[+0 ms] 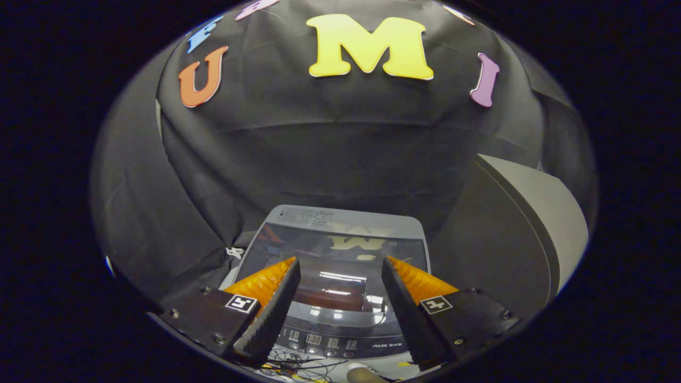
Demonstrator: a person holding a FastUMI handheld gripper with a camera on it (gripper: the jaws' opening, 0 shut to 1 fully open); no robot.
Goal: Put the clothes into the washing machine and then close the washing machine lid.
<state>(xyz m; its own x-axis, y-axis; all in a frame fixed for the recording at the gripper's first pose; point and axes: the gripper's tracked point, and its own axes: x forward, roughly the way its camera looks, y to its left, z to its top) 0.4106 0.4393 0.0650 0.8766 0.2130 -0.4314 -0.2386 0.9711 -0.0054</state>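
Gripper [340, 271] with 2 fingers spread apart, gripping nothing. Washing machine [332, 276] directly below and ahead of fingers; glossy dark lid [335, 255] lying flat and closed, visible between fingertips. Control panel [319, 340] at near edge, between finger bases. Tangled cables [298, 367] just before panel. Black cloth wall [319, 149] behind; grey panel [532, 223] beside machine.

The gripper [340, 266] has two wedge-shaped fingers [268, 284] with serrated inner faces, each mounted on a black block fastened with screws and marked on top with a small square black-and-white tag.
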